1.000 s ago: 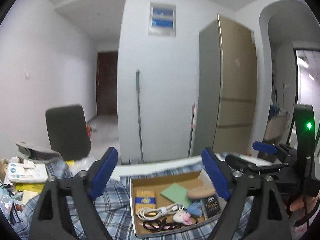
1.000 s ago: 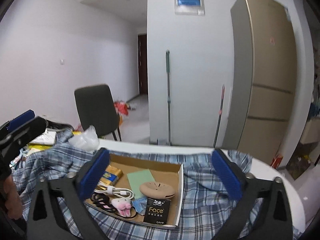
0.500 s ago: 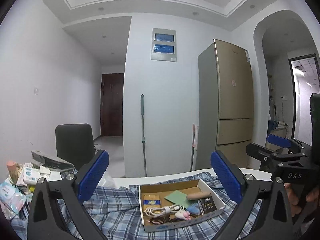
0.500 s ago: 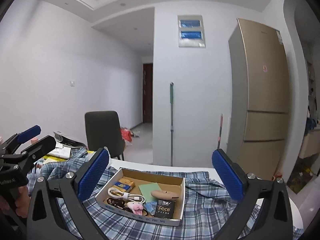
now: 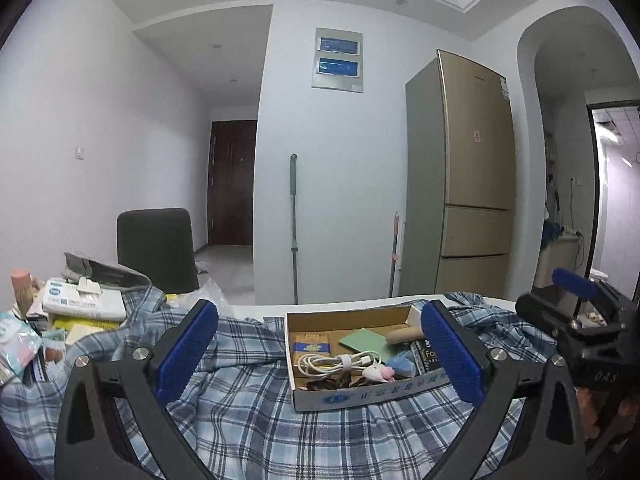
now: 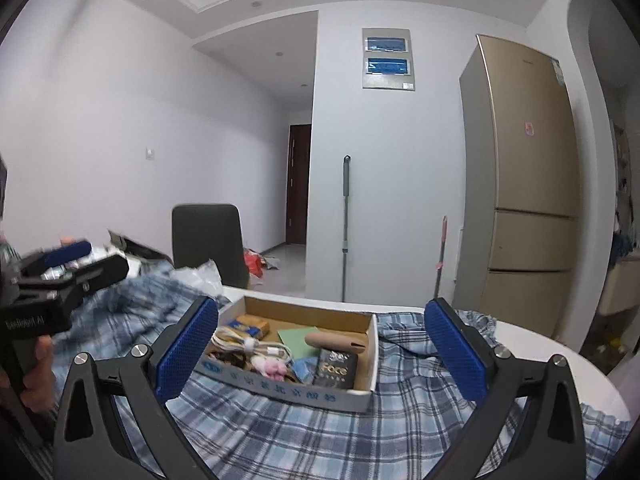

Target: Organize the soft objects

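A rumpled blue-and-white plaid cotton shirt (image 5: 248,412) lies spread over the white round surface (image 6: 560,356), reaching from the near edge to the far rim, with a shallow open cardboard box (image 5: 362,394) of small items resting on top of it, right of centre in the left wrist view. The shirt looks light, limp and easily creased; it should drape and slide rather than hold a shape, so I judge a raised fold or a hem edge the best place to pinch, not the flat middle. The box pins part of the cloth, so pulling hard could tip its contents: a coiled white cable (image 5: 338,362), a small pink-and-white plush toy (image 6: 274,368), a black packet (image 6: 334,372).

The left gripper (image 5: 318,354) has its blue-padded jaws spread fully wide, with nothing between them and nothing touched. The right gripper (image 6: 320,354) hovers over the shirt the same way, jaws wide apart and empty, the box framed beyond them.
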Available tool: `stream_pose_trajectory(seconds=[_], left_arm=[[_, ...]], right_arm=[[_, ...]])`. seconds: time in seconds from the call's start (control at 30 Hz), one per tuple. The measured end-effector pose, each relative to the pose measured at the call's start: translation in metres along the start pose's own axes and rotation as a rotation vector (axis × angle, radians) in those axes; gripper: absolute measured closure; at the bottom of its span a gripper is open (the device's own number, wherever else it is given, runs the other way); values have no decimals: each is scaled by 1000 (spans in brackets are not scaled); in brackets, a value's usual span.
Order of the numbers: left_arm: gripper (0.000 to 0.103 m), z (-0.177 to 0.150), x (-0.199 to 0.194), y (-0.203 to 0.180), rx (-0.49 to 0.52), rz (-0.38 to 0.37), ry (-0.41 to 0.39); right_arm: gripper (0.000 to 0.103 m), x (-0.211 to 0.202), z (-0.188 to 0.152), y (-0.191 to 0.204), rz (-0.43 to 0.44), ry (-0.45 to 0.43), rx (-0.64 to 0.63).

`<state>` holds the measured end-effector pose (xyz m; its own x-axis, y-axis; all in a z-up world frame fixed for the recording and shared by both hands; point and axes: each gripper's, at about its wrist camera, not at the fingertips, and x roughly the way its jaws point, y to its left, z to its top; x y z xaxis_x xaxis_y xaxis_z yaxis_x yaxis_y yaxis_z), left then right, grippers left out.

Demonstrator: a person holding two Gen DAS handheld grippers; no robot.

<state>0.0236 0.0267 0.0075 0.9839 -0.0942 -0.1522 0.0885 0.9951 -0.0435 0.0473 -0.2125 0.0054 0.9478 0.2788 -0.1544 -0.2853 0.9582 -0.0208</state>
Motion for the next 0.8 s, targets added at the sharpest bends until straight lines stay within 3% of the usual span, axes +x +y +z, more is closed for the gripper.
stream_pose_trajectory(seconds=[0.17, 0.4, 0.8], left_arm=[[0, -9, 7, 3, -2, 18, 33], [0, -11, 3, 12, -38, 36, 9], [0, -11, -6, 0, 23, 49, -39]], right_arm=[[0, 5, -15, 8, -11, 25, -41], [0, 0, -19, 12, -11, 12, -72], [0, -5, -17, 10, -23, -2, -66]])
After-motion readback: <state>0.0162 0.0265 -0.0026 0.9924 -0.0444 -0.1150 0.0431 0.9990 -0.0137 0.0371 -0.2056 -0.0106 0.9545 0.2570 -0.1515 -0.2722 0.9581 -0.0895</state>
